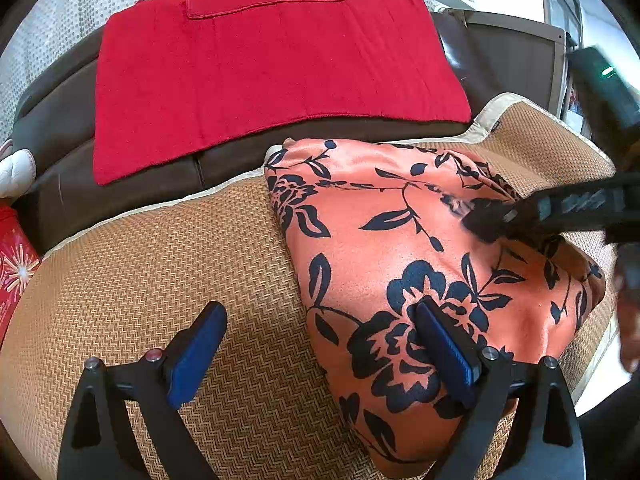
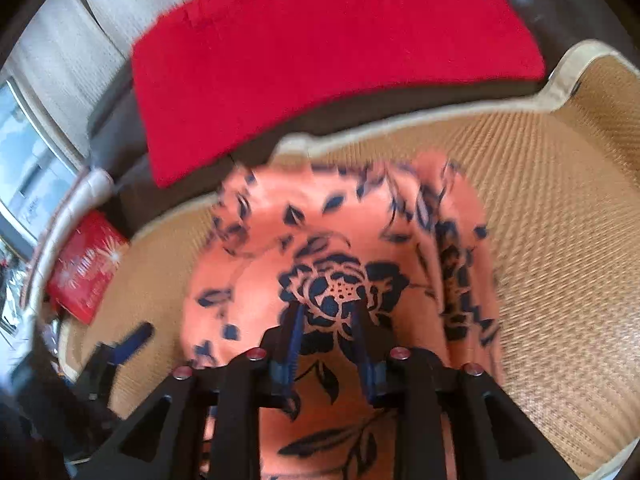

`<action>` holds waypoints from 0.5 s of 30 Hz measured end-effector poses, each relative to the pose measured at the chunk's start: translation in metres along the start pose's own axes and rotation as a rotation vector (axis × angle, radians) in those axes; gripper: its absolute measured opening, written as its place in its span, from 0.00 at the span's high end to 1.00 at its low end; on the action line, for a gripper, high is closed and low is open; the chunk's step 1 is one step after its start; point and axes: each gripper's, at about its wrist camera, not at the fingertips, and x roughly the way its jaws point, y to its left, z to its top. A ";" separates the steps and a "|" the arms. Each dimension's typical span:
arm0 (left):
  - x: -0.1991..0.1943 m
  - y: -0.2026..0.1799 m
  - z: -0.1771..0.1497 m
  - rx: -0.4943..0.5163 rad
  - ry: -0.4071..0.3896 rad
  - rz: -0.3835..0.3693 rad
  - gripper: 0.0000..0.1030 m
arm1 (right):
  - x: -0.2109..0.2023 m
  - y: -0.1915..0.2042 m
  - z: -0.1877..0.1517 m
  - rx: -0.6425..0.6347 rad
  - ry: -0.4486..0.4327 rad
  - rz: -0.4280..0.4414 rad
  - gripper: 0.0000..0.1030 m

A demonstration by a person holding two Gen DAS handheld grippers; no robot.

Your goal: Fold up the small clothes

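Woven mat lies bare left of the floral garment; left tool gapes empty, right tool part-open, gripping nothing.

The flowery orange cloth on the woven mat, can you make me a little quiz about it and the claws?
1. True or false: the orange floral cloth lies on the woven mat.
2. Which claw stands wide open with nothing between its pads? A: left claw. B: right claw.
3. Fill the gap: the flat cloth draped over the sofa back behind the mat is ____.

Key: 1 true. 2 A; only one left pad hangs over the cloth, while the right claw is narrower, low over the big flower. 3 red; it is the red cloth.
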 end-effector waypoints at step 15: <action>-0.022 0.017 0.009 -0.086 -0.105 0.088 0.08 | -0.035 -0.011 0.001 0.009 -0.171 0.022 0.45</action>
